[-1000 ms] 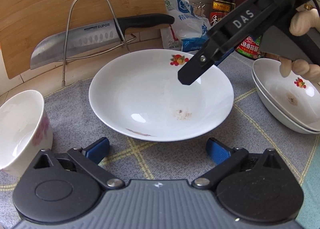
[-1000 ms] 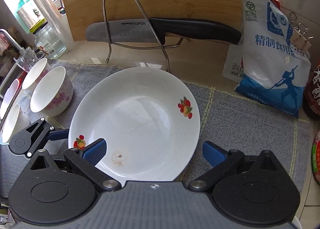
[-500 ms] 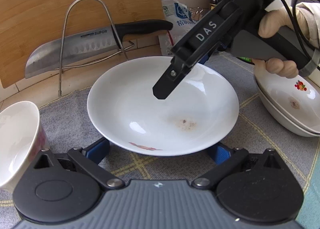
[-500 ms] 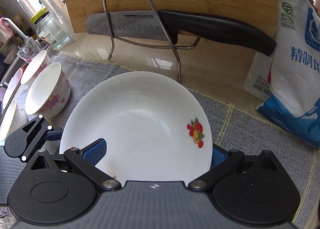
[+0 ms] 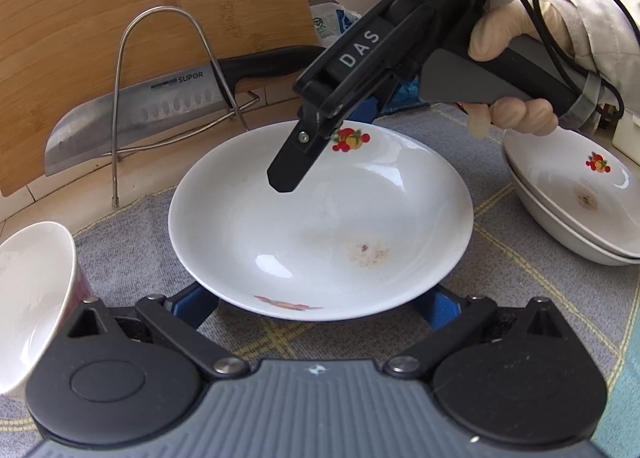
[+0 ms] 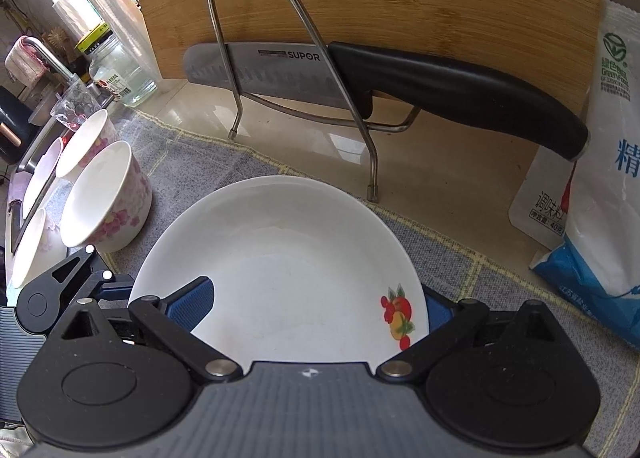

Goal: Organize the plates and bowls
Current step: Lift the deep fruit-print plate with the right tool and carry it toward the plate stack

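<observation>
Left wrist view shows my right gripper [image 5: 320,162] has dropped lower over the plate [image 5: 320,226] on the mat [image 5: 520,258], jaws spread across its rim; left gripper [image 5: 320,310] also spread wide, probably under the near edge.

We note a white shallow plate [image 5: 320,226] with fruit motifs and a brown stain, upright on the grey cloth. Two similar stacked plates [image 5: 576,202] sit right; floral bowls [image 6: 106,198] stand left.
</observation>
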The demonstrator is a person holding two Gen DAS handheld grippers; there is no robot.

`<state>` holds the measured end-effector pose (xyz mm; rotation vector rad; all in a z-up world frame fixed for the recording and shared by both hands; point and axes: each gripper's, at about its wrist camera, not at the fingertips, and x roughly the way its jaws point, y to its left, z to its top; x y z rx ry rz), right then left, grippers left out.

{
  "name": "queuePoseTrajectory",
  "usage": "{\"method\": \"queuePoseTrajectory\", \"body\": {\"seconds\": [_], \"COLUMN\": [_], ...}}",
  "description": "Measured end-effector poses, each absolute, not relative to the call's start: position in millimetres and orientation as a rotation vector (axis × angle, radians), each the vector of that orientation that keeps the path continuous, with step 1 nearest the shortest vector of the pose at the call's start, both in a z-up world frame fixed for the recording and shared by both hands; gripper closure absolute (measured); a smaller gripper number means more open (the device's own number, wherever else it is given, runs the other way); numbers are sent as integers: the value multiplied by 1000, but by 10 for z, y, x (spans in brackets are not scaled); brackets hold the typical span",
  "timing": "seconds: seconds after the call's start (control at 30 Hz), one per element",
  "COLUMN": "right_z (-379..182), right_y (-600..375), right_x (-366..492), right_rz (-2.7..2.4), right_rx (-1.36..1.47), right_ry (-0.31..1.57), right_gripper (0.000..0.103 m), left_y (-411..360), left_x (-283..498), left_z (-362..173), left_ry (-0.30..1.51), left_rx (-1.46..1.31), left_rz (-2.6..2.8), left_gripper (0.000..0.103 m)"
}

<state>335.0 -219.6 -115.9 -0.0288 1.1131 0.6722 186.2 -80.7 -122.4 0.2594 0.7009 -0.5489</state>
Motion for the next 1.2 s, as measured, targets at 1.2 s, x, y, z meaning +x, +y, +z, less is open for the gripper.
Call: {"method": "queuePoseTrajectory", "body": {"seconds": [1.2], "right_z": [-764], "right_y": [-2100], "right_x": [2733], "right_rz": [704], "right_rx": [-12], "right_ry": [1055], "right_gripper": [0], "left_y": [-616], "left_x": [1451], "left_z": [-858], "left_ry": [690], "left_rx": [313], "left_rz": [-550], "left_gripper": [2]}}
